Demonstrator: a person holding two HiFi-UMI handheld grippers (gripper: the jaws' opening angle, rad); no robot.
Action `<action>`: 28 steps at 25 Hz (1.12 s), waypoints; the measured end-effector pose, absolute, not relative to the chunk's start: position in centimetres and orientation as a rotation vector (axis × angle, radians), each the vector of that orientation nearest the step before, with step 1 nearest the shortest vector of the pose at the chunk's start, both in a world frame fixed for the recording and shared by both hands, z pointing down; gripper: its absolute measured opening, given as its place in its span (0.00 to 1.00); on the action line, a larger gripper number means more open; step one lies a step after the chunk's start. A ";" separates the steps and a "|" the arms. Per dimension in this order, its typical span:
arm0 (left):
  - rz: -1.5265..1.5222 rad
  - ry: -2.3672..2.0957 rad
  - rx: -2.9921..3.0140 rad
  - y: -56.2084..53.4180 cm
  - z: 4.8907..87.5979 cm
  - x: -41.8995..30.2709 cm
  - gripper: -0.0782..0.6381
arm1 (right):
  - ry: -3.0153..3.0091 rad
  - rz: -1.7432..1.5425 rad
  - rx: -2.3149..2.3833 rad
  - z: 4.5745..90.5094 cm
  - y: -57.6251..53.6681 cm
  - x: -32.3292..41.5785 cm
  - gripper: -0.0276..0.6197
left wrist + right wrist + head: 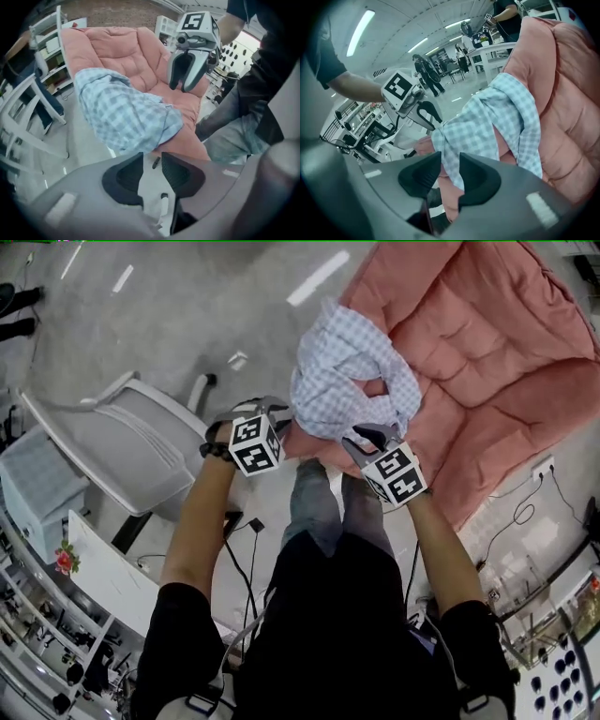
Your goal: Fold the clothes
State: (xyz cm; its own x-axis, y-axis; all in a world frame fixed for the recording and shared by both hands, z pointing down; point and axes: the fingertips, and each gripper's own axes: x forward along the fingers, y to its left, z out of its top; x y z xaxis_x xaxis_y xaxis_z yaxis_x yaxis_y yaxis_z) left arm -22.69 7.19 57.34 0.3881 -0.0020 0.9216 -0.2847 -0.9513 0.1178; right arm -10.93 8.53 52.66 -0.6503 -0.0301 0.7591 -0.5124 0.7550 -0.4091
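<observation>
left gripper (151,157) ajar, empty | right gripper (450,157) ajar by shirt (342,371) | cushion (487,343) beneath | chair (131,442) left

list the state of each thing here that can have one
pink cushion, lying on the floor
checked shirt, crumpled in a heap on the cushion, unfolded
left gripper, jaws a little apart, nothing between them
right gripper, jaws a little apart, shirt edge by the gap, not pinched
office chair, upright
</observation>
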 end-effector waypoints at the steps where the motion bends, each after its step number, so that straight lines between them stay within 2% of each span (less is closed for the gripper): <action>1: 1.627 -0.190 2.403 7.4 57.7 -22.8 0.31 | -2.170 0.783 0.412 53.1 8.7 -11.1 0.24; 7: 1.651 0.005 2.467 7.5 59.4 -22.9 0.33 | -2.115 0.782 0.476 54.5 10.3 -12.3 0.25; 18: 1.614 0.030 2.537 7.0 62.0 -22.8 0.33 | -2.086 0.708 0.452 58.3 10.8 -14.3 0.28; 19: 1.602 0.021 2.546 7.0 62.0 -22.6 0.31 | -2.087 0.705 0.447 58.5 10.9 -14.4 0.28; 20: 1.589 0.009 2.556 7.0 61.9 -22.4 0.27 | -2.088 0.697 0.442 58.6 11.1 -14.4 0.25; 22: 1.568 -0.023 2.567 7.0 61.7 -22.2 0.13 | -2.092 0.669 0.447 58.3 11.4 -14.3 0.17; 24: 1.552 -0.050 2.553 7.1 61.4 -22.2 0.12 | -2.097 0.655 0.463 57.7 11.7 -13.9 0.07; 28: 1.551 -0.109 2.524 7.4 60.4 -22.8 0.12 | -2.114 0.637 0.466 56.2 13.0 -12.9 0.05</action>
